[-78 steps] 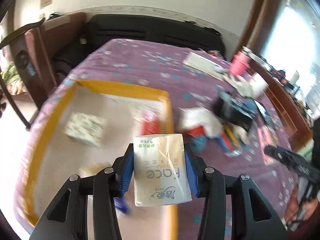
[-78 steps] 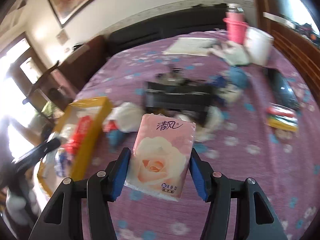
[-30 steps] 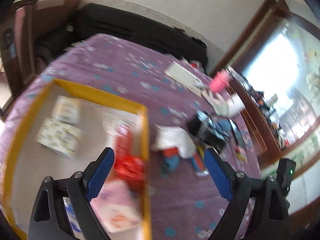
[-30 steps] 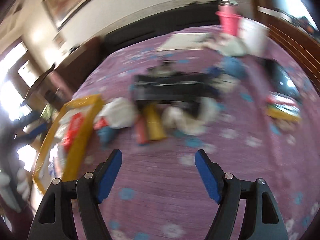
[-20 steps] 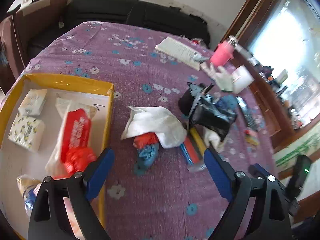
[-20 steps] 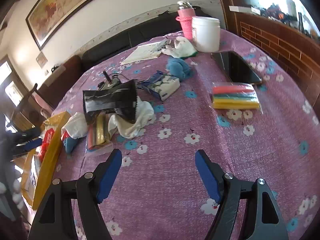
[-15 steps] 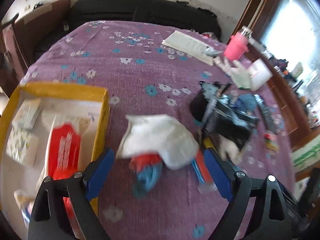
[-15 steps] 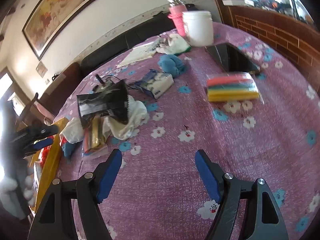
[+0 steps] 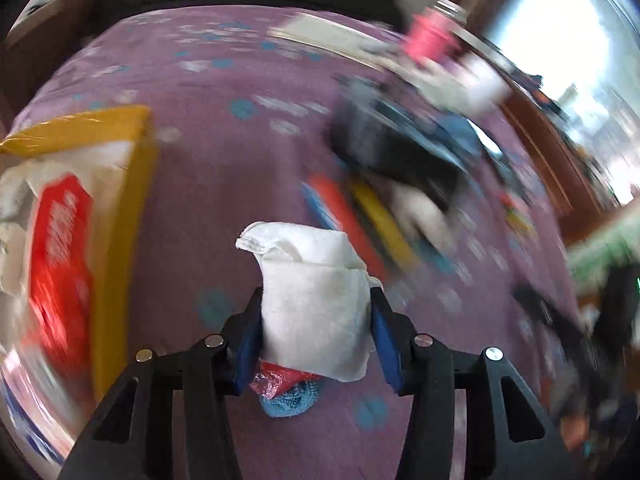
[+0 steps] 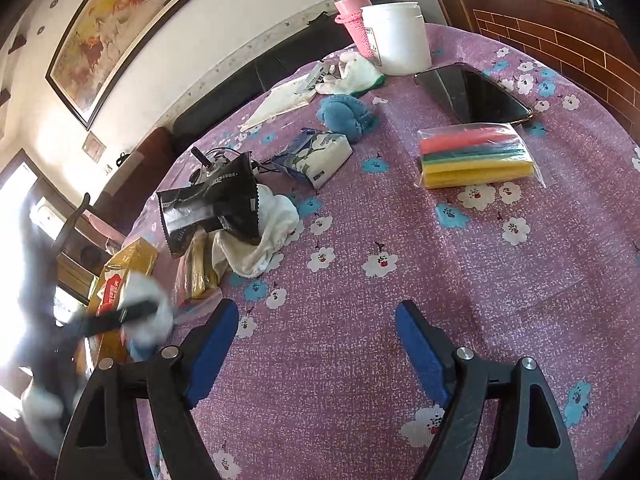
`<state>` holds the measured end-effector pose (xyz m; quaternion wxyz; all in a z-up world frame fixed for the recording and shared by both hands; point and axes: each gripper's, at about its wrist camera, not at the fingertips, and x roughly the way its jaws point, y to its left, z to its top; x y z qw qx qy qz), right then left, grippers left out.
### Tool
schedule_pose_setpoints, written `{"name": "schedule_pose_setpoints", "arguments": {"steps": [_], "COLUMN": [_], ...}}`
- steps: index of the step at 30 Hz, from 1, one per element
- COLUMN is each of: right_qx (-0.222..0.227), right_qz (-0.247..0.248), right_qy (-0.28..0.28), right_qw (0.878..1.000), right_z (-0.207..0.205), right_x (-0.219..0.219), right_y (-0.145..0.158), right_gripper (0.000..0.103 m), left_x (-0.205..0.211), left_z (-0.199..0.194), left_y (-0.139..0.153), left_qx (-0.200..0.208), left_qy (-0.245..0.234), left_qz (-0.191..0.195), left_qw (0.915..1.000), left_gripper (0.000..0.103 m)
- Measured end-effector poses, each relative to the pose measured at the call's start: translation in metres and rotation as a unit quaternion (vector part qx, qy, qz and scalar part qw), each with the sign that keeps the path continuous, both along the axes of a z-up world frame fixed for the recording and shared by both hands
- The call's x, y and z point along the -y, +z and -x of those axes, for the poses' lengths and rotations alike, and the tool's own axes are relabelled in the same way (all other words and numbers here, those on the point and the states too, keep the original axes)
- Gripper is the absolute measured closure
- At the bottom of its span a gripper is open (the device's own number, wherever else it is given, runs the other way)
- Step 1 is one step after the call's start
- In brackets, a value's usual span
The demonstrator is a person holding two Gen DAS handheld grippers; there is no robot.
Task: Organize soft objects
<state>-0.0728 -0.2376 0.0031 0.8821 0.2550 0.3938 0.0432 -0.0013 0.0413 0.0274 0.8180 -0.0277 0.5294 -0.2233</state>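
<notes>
My left gripper [image 9: 316, 308] has its jaws closing, and the blue pads press on both sides of a folded white cloth [image 9: 304, 248], just above the purple flowered tablecloth [image 9: 224, 184]. Under the cloth lie a red crinkled piece [image 9: 280, 376] and a blue knitted item [image 9: 290, 402]. The yellow box [image 9: 120, 200] with a red pack [image 9: 60, 248] stands to the left. In the right wrist view the left gripper [image 10: 120, 316] and its cloth appear blurred beside the box [image 10: 132, 256]. My right gripper [image 10: 317, 312] is opening, with nothing between its jaws, over bare tablecloth.
In the right wrist view lie a black foil bag [image 10: 212, 208] over another white cloth [image 10: 256, 240], a tissue pack [image 10: 320, 156], a blue cloth [image 10: 346, 114], bagged sponges [image 10: 476, 156], a dark tablet [image 10: 476, 94], a white tub [image 10: 398, 38], a pink bottle [image 10: 354, 20] and gloves [image 10: 352, 74].
Both grippers dropped their tissue packs earlier. The left gripper came down over the white cloth and closed on it. The right gripper settled low over the table and has hardly moved since.
</notes>
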Motion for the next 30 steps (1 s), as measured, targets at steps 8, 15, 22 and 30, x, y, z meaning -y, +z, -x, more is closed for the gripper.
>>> {"name": "schedule_pose_setpoints", "arguments": {"steps": [8, 15, 22, 30], "right_qx": [-0.001, -0.003, -0.007, -0.082], "right_qz": [0.006, 0.022, 0.036, 0.125], "right_qy": [-0.004, 0.003, 0.014, 0.101], "right_qw": [1.000, 1.000, 0.999, 0.984], "right_z": [0.000, -0.002, -0.005, -0.025], "right_x": [-0.001, -0.006, -0.012, -0.038], "right_y": [0.000, 0.000, 0.000, 0.000], "right_gripper": [0.018, 0.014, 0.009, 0.001], "left_x": [0.004, -0.042, -0.028, -0.040], "left_z": [0.049, 0.065, 0.073, 0.075], "left_y": [0.048, 0.037, -0.007, -0.023], "left_qx": [0.113, 0.092, 0.045, 0.024], "left_qy": [-0.014, 0.071, 0.074, 0.064], "left_qz": [0.029, 0.071, 0.079, 0.162], "left_qw": [0.9931, 0.9906, 0.9931, 0.9844], "left_gripper": [0.015, 0.014, 0.012, 0.000]}}
